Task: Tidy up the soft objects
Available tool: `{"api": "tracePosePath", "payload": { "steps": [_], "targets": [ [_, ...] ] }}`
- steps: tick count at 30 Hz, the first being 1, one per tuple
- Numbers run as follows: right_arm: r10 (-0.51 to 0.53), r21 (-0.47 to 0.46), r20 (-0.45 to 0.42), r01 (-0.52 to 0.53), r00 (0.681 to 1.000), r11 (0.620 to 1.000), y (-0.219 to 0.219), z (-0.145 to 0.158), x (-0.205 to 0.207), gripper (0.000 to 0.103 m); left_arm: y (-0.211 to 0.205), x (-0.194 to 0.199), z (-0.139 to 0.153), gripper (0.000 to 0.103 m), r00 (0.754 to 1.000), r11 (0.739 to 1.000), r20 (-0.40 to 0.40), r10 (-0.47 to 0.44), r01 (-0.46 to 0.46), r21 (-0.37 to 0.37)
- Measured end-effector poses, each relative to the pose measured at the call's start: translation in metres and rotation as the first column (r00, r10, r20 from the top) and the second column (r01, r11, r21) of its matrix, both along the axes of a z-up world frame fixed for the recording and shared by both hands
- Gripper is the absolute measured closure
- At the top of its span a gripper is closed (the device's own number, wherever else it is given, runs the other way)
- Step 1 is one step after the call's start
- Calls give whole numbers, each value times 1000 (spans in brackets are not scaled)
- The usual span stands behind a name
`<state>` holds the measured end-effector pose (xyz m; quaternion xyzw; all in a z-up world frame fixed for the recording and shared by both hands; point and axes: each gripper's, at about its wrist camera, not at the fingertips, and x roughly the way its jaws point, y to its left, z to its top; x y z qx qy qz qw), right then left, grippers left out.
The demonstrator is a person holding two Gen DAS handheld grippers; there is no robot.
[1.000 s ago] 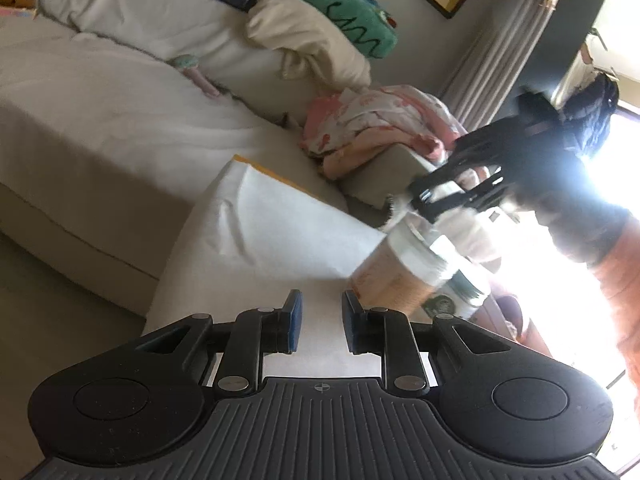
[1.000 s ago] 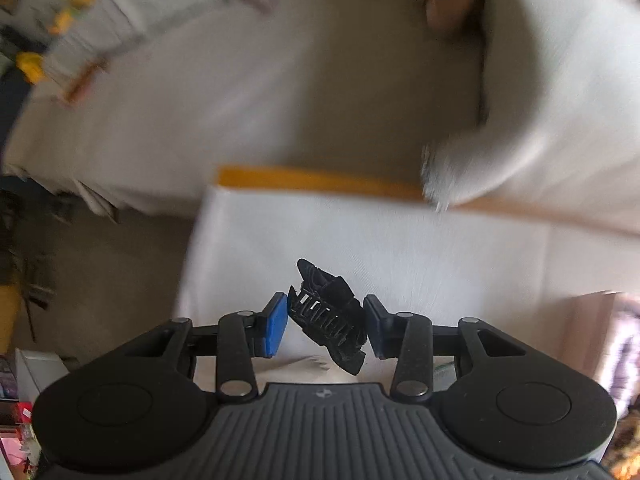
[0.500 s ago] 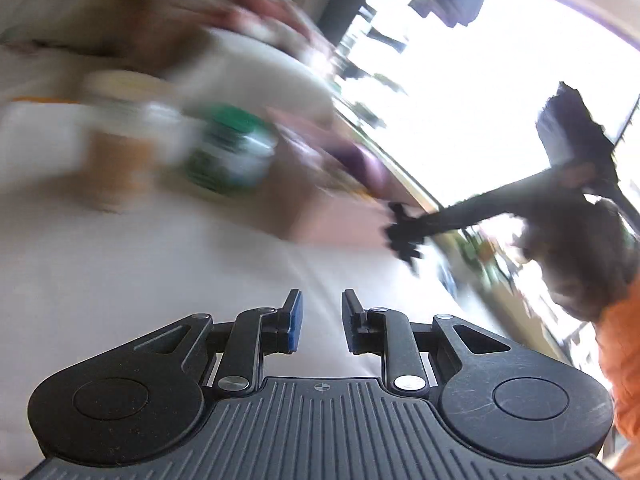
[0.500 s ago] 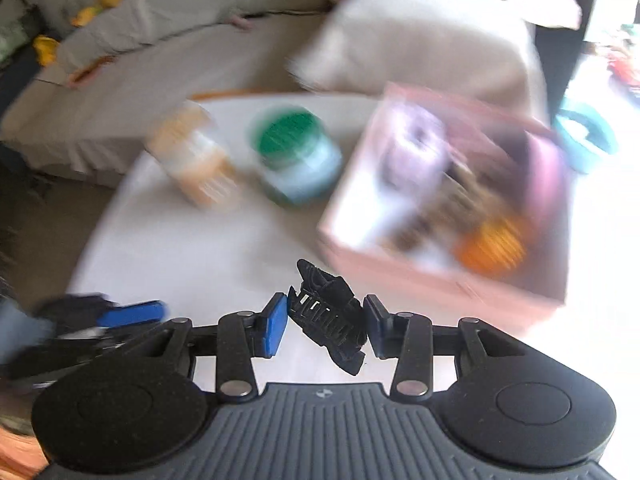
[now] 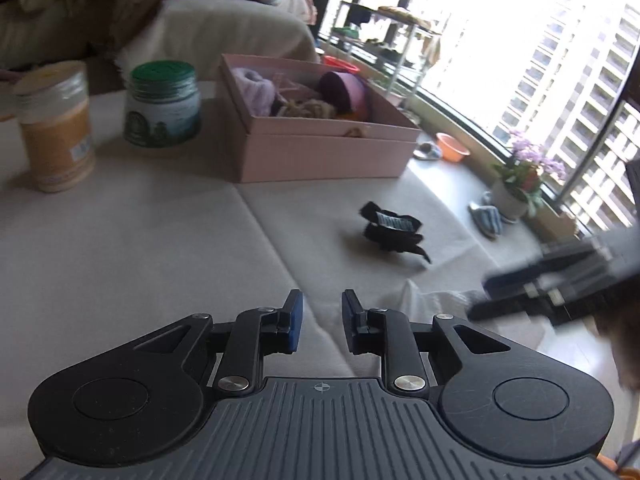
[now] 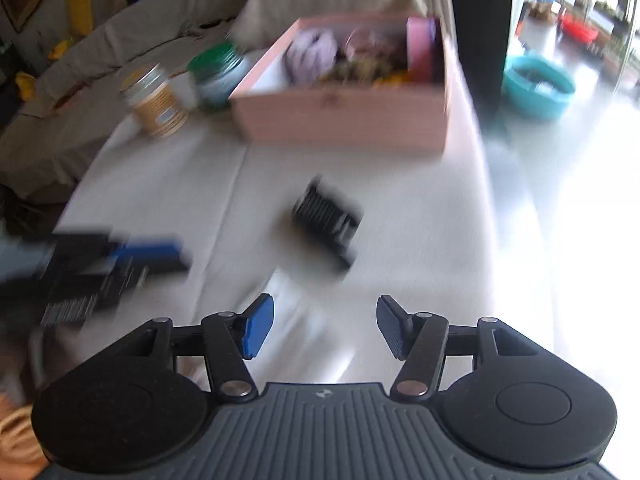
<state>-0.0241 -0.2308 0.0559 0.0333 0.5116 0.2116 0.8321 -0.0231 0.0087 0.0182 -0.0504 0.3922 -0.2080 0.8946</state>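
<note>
A black hair clip with fabric (image 5: 393, 231) lies on the white table cloth (image 5: 160, 240), free of both grippers; it is blurred in the right wrist view (image 6: 326, 220). A pink box (image 5: 320, 148) behind it holds soft items: a lilac scrunchie (image 5: 254, 88), yarn-like pieces and a purple-pink roll; the box also shows in the right wrist view (image 6: 348, 120). My right gripper (image 6: 325, 330) is open and empty, just short of the clip. My left gripper (image 5: 321, 322) has a narrow gap and holds nothing.
A tan jar (image 5: 54, 128) and a green-lidded jar (image 5: 162, 104) stand left of the box. A covered sofa with piled clothes (image 5: 224, 28) lies behind. The table's right edge drops to a bright floor with a flower pot (image 5: 516, 184) and a teal basin (image 6: 536, 86).
My right gripper held the black clip before; now it has opened and the clip lies on the table. Both grippers swung from the sofa toward the box.
</note>
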Motion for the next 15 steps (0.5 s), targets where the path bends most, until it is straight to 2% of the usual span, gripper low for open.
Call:
{"api": "tracePosePath", "payload": {
  "steps": [2,4,5,6,7,9,12,15],
  "targets": [
    [9,50,-27,-8,1000,999,1,-9,-16,47,6,-3,4,79,1000,1000,5,20,-20,8],
    [9,59,-26,-8,1000,998,9,-19,-27,59,10,-7,8,79,1000,999,11,28,-29,14],
    [4,42,16,-5,1000,999,13,-18,-32,65,12,-8,10,79,999,999,14,33,-33,16],
    [24,27,39,-25,999,999,19,-17,-32,85,14,-10,11,79,999,999,16,37,-37,17],
    [43,28,48,-44,998,999,26,-14,-30,95,14,-10,11,79,999,999,17,41,-41,20],
    [61,75,97,-69,993,995,37,-3,-26,95,16,-11,12,79,999,999,21,47,-48,26],
    [83,81,190,-100,978,992,59,14,-13,95,22,-12,14,79,998,998,23,56,-57,30],
    [72,120,230,-101,971,988,77,22,9,95,29,-9,13,79,996,996,26,81,-82,25]
  ]
}}
